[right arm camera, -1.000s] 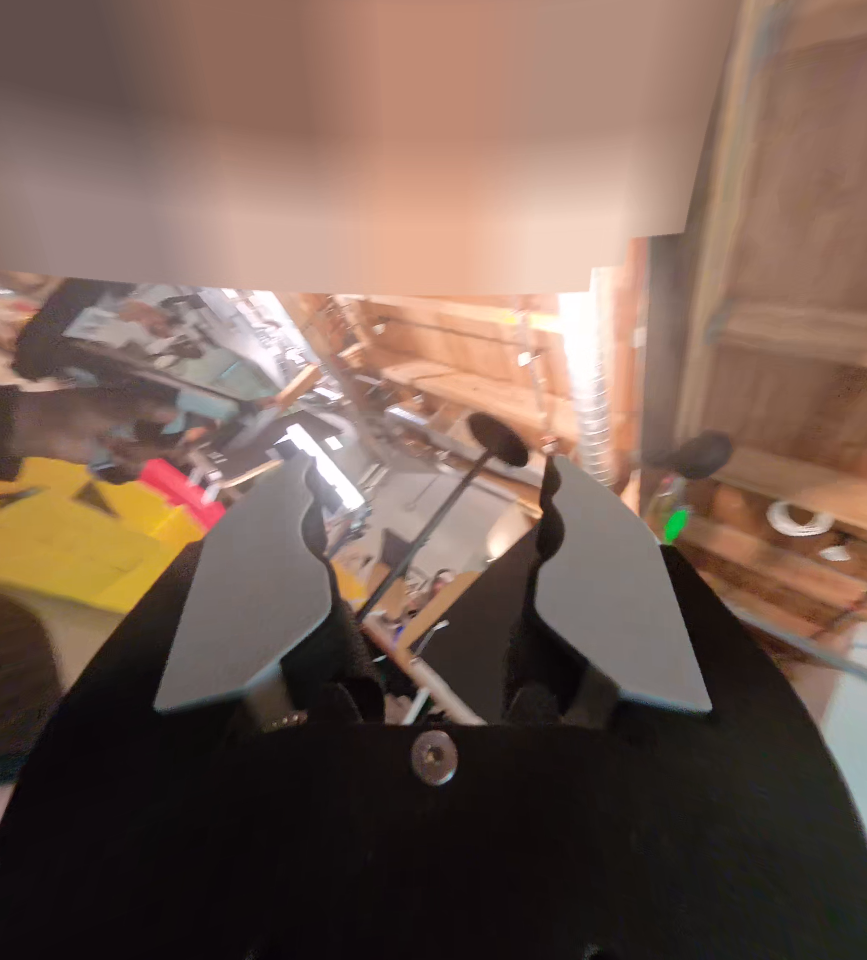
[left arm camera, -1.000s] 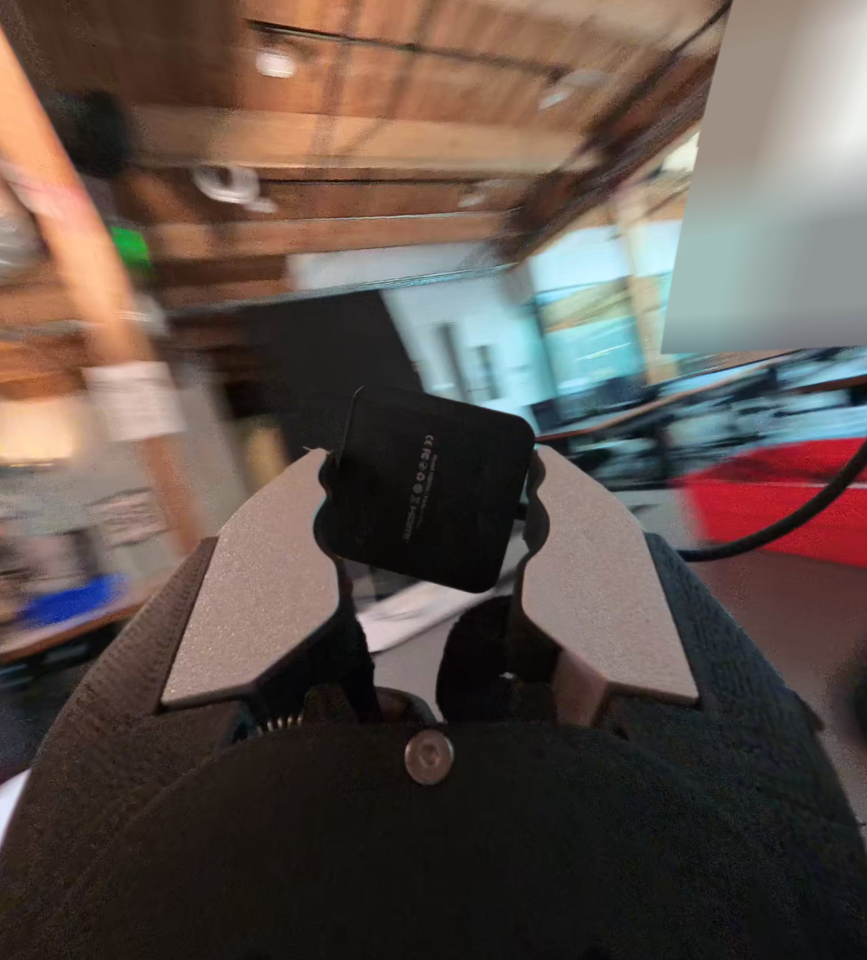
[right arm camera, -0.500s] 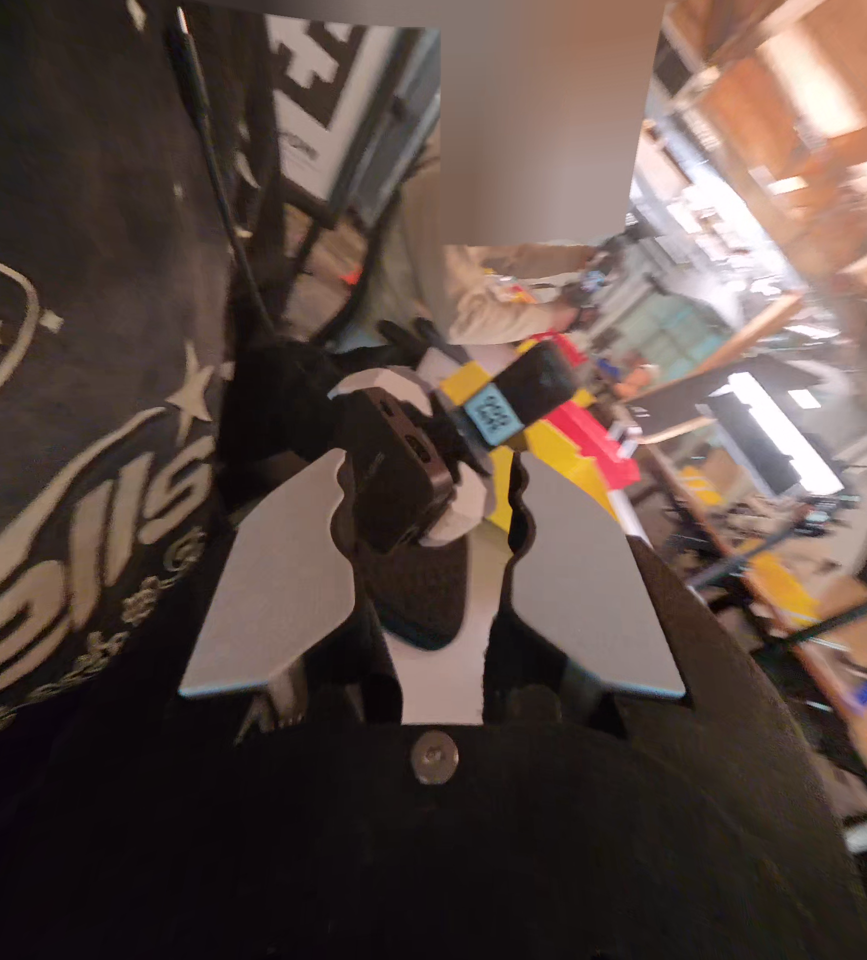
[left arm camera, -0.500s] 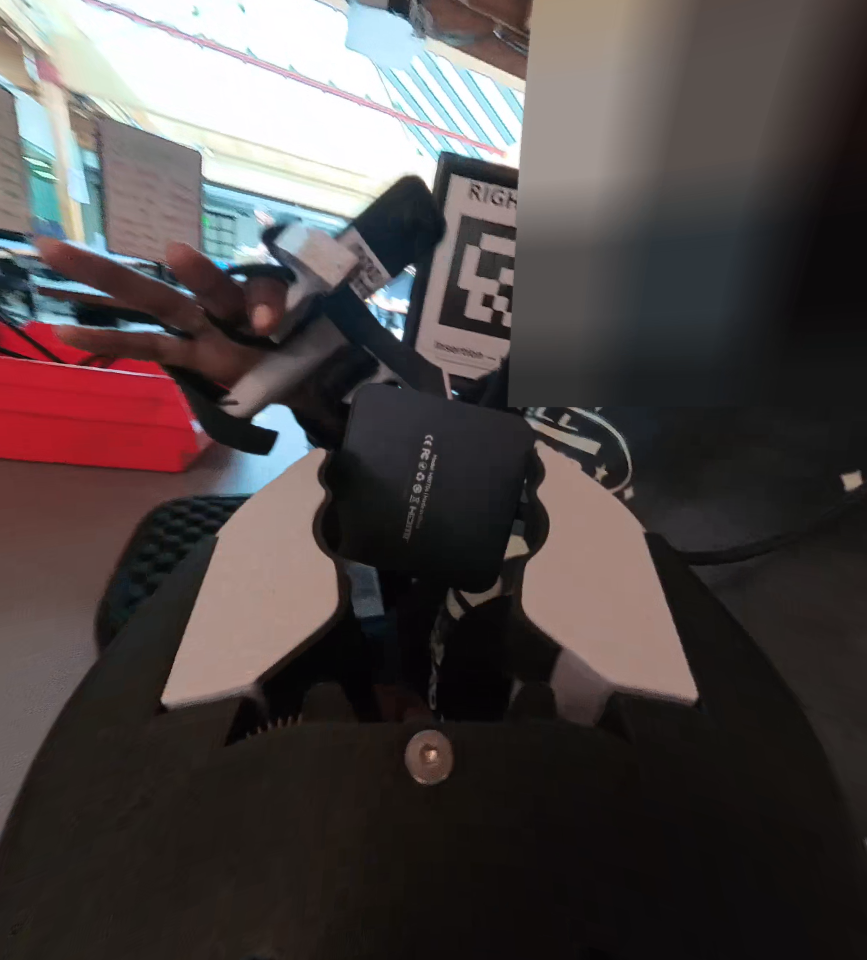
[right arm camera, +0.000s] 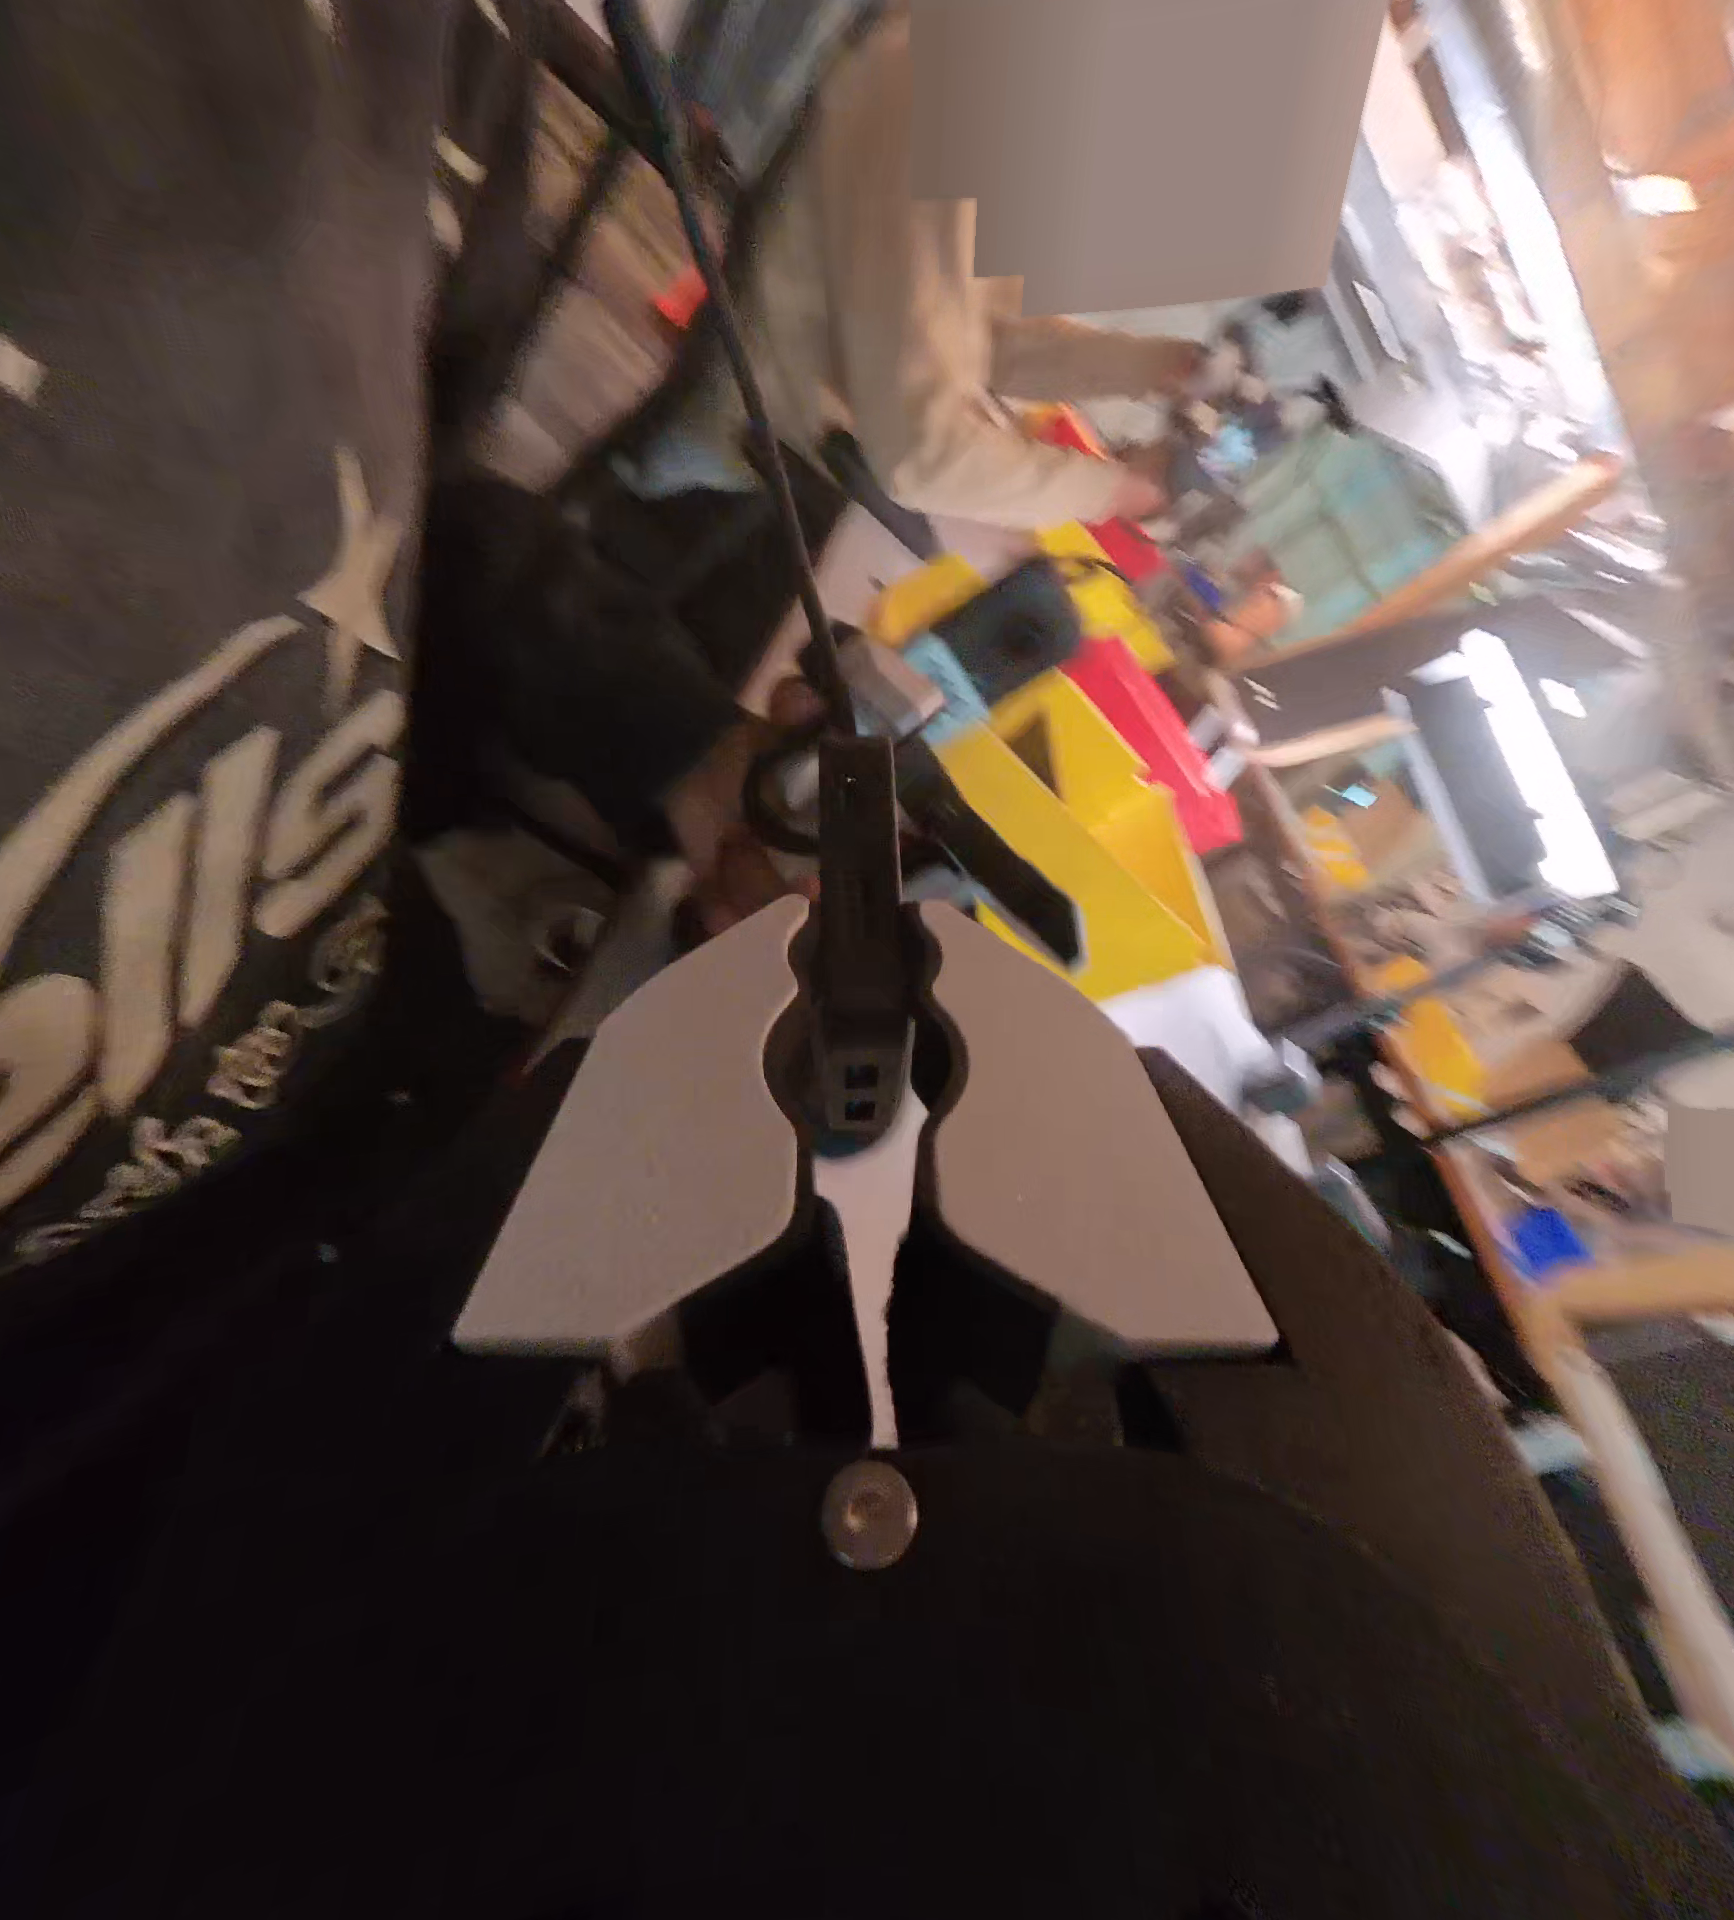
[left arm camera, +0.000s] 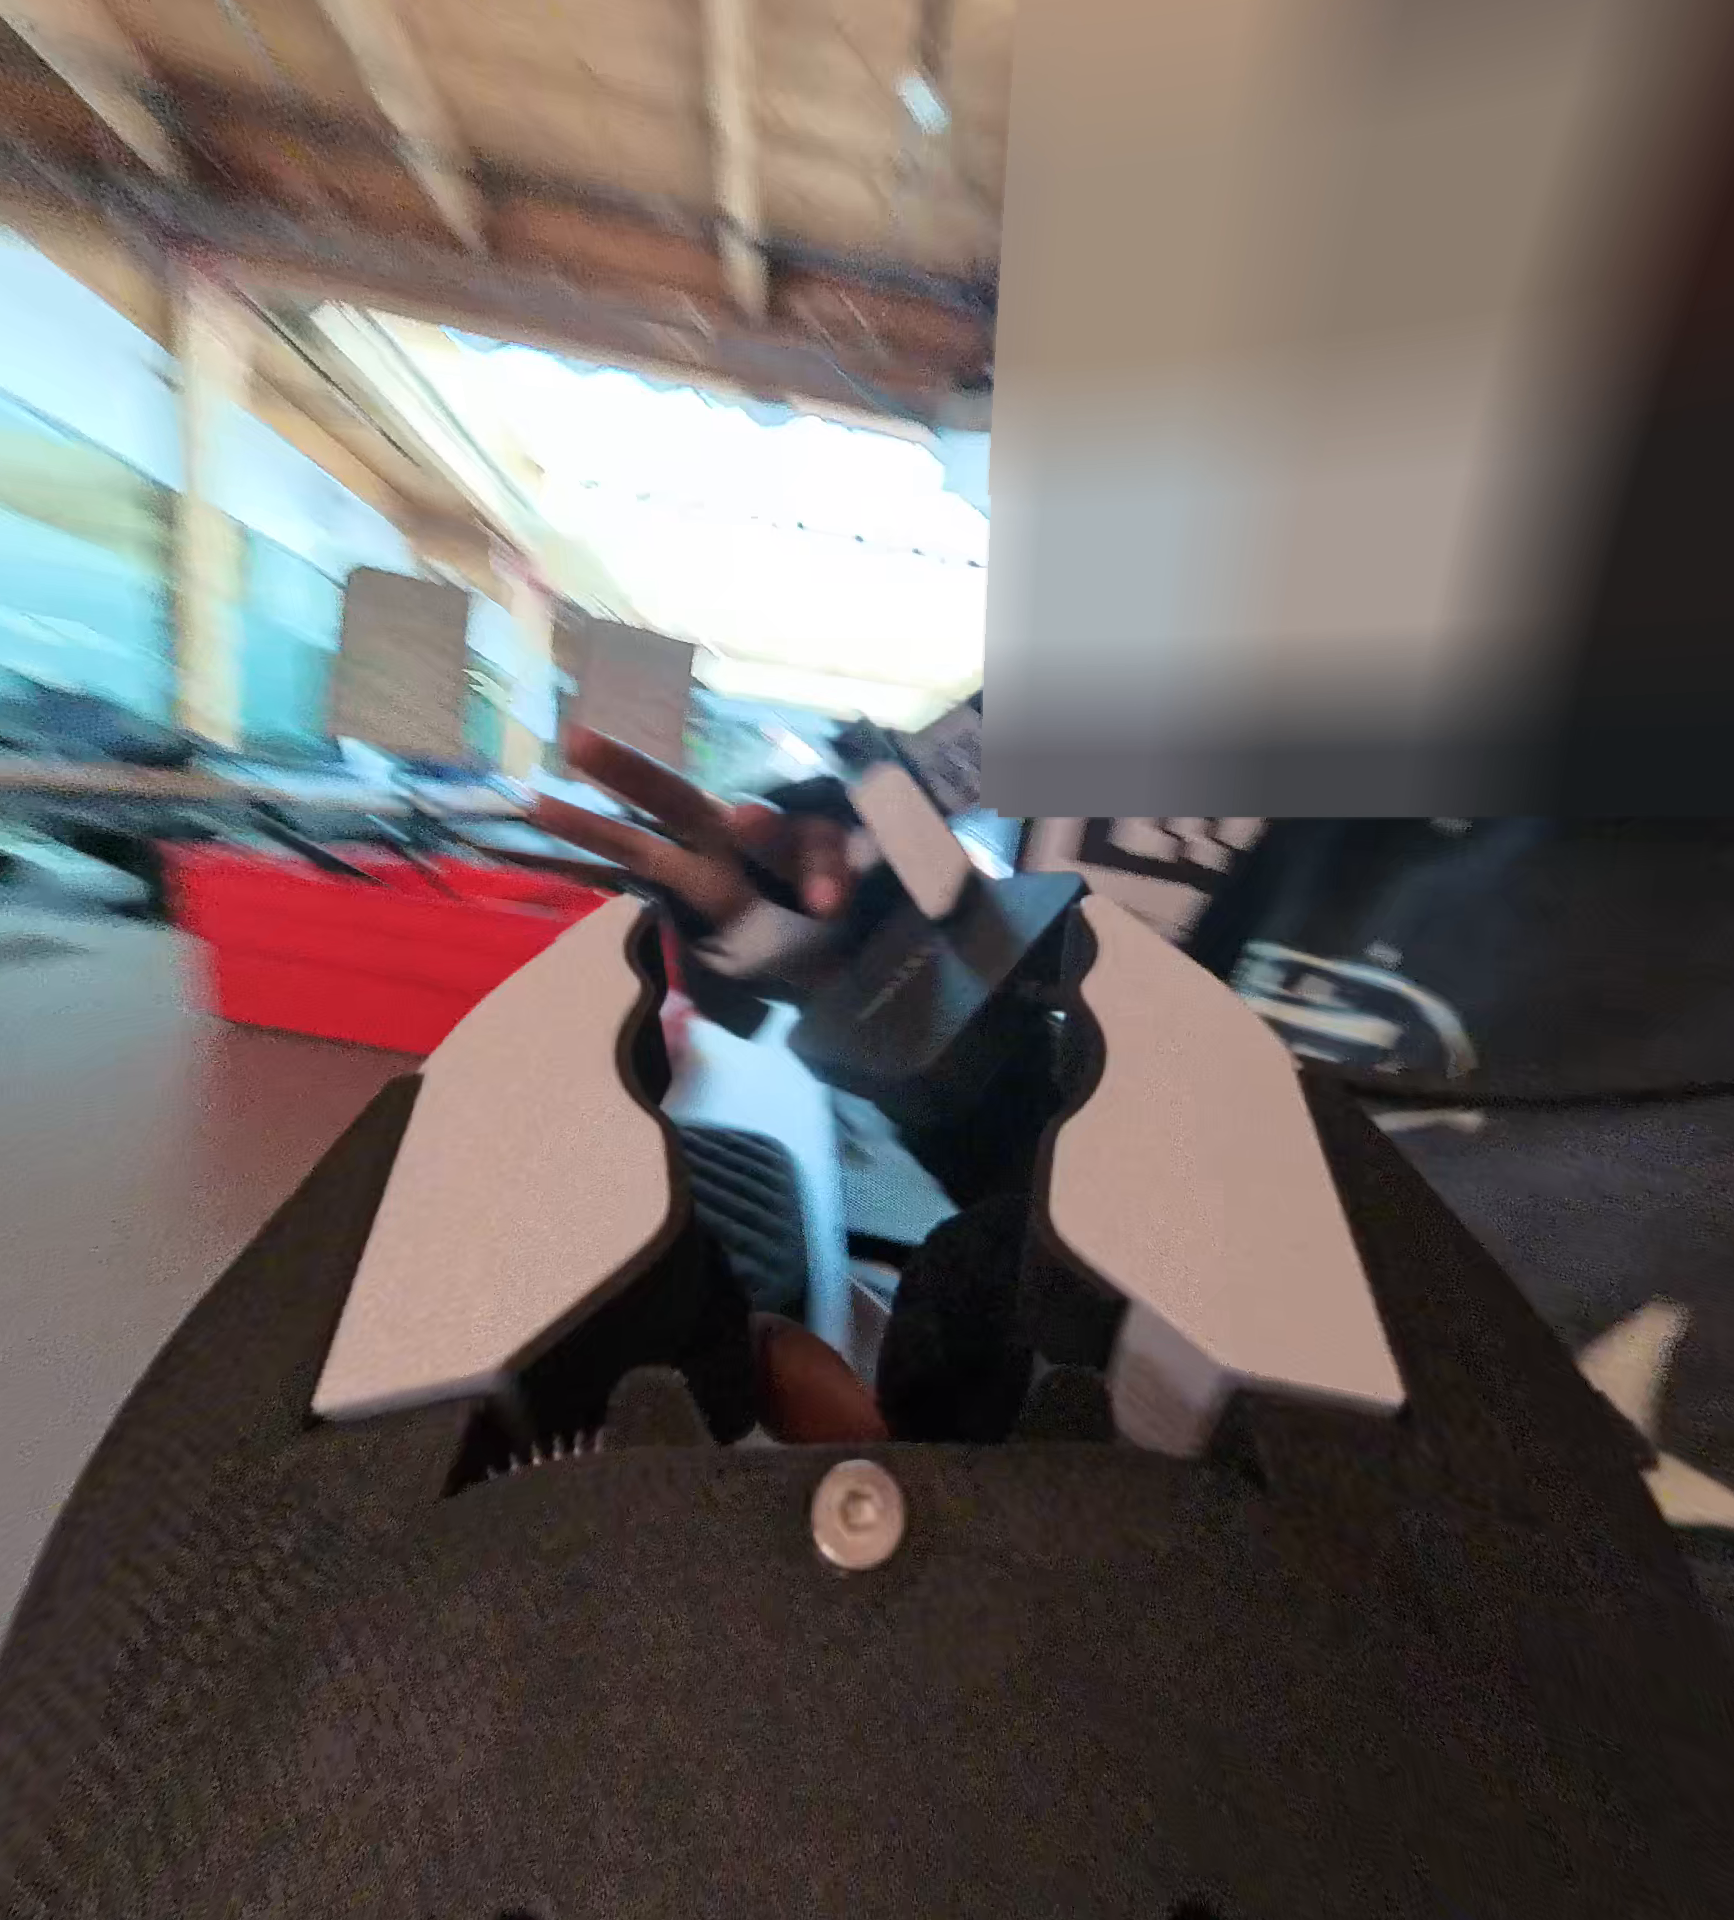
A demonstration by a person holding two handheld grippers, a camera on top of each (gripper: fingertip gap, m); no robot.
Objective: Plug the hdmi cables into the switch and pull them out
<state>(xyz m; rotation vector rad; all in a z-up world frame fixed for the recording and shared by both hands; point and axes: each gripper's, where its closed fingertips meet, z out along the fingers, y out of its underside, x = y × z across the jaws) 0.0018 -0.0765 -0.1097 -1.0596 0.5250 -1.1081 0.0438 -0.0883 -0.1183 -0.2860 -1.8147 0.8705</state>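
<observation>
The black HDMI switch (right arm camera: 855, 914) sits edge-on between my right gripper's (right arm camera: 861, 914) grey fingers, which are shut on it; small ports face the camera at its near end. A thin black cable (right arm camera: 728, 312) runs up from its far end. In the blurred left wrist view the switch (left arm camera: 936, 977) is tilted just beyond my left gripper (left arm camera: 861, 914), whose fingers stand apart with nothing clamped. One grey finger of the right gripper (left arm camera: 910, 852) lies across the switch there. The left gripper's yellow body (right arm camera: 1081, 831) shows behind the switch in the right wrist view.
A person in a dark printed shirt (right arm camera: 136, 707) stands close on the left, and the shirt also shows in the left wrist view (left arm camera: 1362, 1018). A hand (left arm camera: 676, 821) is behind the switch. A red box (left arm camera: 354, 945) stands on the brown table (left arm camera: 63, 1143).
The switch has passed from the left gripper to the right: the right fingers closed on it edge-on and the left fingers released it. Both cameras swung round.
</observation>
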